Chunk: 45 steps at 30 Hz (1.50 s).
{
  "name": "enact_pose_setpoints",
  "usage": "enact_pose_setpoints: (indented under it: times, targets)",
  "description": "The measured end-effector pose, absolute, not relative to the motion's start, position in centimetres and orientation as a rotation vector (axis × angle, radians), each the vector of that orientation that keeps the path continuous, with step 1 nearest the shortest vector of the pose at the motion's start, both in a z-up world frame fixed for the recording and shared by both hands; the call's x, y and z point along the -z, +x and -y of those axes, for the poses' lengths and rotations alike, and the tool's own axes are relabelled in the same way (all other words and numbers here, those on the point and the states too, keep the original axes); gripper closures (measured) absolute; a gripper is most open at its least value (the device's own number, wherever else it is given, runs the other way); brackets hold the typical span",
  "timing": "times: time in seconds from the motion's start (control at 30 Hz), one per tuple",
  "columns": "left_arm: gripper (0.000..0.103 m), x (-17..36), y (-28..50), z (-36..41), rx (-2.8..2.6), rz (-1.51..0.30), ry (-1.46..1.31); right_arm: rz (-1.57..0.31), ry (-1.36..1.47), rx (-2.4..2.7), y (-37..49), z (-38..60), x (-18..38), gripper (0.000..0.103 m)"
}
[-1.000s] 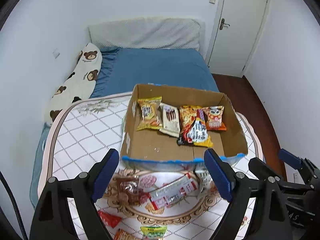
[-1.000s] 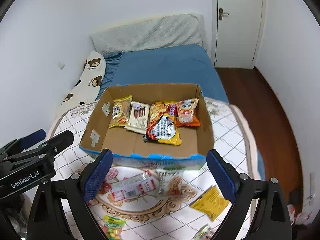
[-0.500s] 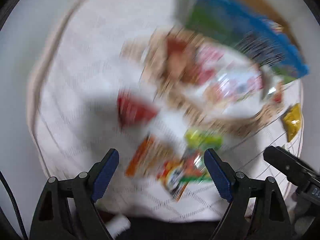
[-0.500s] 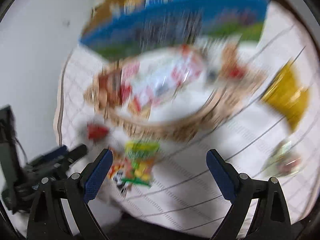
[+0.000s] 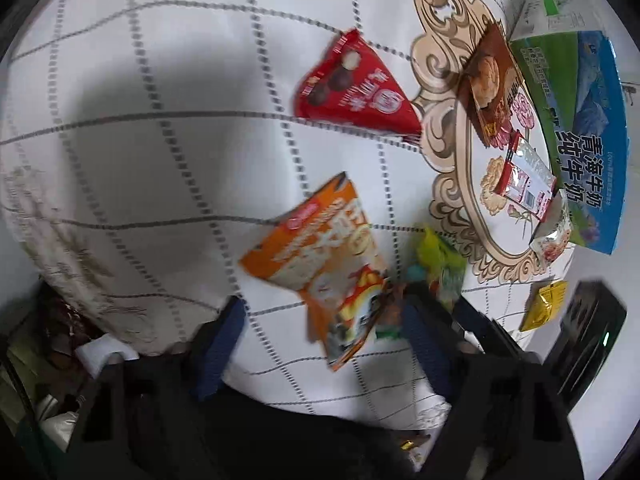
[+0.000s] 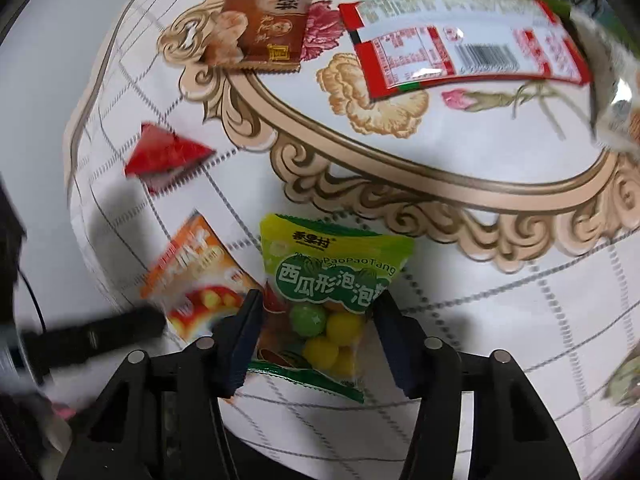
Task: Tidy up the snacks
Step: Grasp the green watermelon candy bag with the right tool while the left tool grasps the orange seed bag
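Two hand-held grippers over a tabletop [image 5: 120,128] covered by a white grid-patterned cloth with an ornate floral medallion.

Right hand-held gripper [image 6: 318,320]: pointed steeply down; jaws have just been closing and now stand narrow on either side of a green-and-yellow bubble-gum packet [image 6: 332,280]. Both blue pads sit at the packet's edges at its lower clear window, where green and yellow balls show; contact looks made, so the packet is clamped between them. Packet lies flat on the cloth, just below the medallion's scrolled border.

Left hand-held gripper [image 5: 320,320]: also pointed down; jaws have just been closing but stand apart. An orange snack packet [image 5: 320,252] lies between them, its lower corner nearer the right-side finger; whether either pad touches it cannot be told through the blur.

Other items, all loose on the cloth:
- red triangular packet [image 5: 352,88], above the orange one, well apart from both grippers;
- brown biscuit packet [image 6: 268,28], on the medallion's upper left;
- long red-and-white barcode packet [image 6: 460,48], on the medallion beside the brown one;
- small yellow packet [image 5: 544,304], near the tabletop edge;
- blue-and-green milk carton box [image 5: 576,128], at the far edge of the medallion.
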<state>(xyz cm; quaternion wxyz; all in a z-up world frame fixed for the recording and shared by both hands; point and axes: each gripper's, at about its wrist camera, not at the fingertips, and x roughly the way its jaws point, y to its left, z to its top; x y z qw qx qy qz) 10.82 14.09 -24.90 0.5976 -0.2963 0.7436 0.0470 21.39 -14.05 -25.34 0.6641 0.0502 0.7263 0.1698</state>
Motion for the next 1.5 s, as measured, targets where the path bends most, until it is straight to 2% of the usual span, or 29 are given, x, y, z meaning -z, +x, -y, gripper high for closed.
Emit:
enact_pose_setpoints:
  times: [0.07, 0.2, 0.43, 0.57, 0.77, 0.87, 0.97, 1.17, 1.5]
  targets:
    - [0.046, 25.7, 11.2, -13.3, -0.084, -1.742, -0.707, -1.623, 0.018, -0.36, 20.8, 14.5, 24.8, 0.045]
    - [0.054, 26.9, 12.6, -12.3, -0.094, -1.75, -0.635, -1.618, -0.046, -0.312, 20.1, 16.4, 24.3, 0.045]
    - [0.051, 26.1, 16.5, -9.3, -0.059, -1.673, -0.245, -1.617, -0.024, -0.229, 19.5, 19.8, 24.1, 0.045]
    - [0.037, 26.7, 17.0, -6.4, -0.015, -1.693, -0.087, -1.626, 0.071, -0.201, 19.4, 21.1, 24.5, 0.041]
    - [0.038, 28.7, 16.7, -3.8, -0.044, -1.686, 0.037, -1.61, 0.106, -0.173, 18.9, 21.8, 25.7, 0.04]
    - [0.049, 28.2, 15.8, -1.5, -0.018, -1.644, 0.079, -1.587, 0.106, -0.155, 18.4, 22.0, 25.8, 0.046]
    - [0.051, 27.7, 14.2, -0.2, 0.026, -1.637, 0.109, -1.583, 0.105, -0.15, 17.5, 21.6, 25.7, 0.047]
    - [0.049, 28.4, 11.6, 2.9, 0.08, -1.649, 0.143, -1.596, 0.13, -0.149, 16.8, 23.5, 25.8, 0.047]
    - [0.051, 29.0, 11.3, 3.0, 0.061, -1.64, 0.144, -1.608, 0.182, -0.14, 17.7, 25.2, 27.9, 0.047]
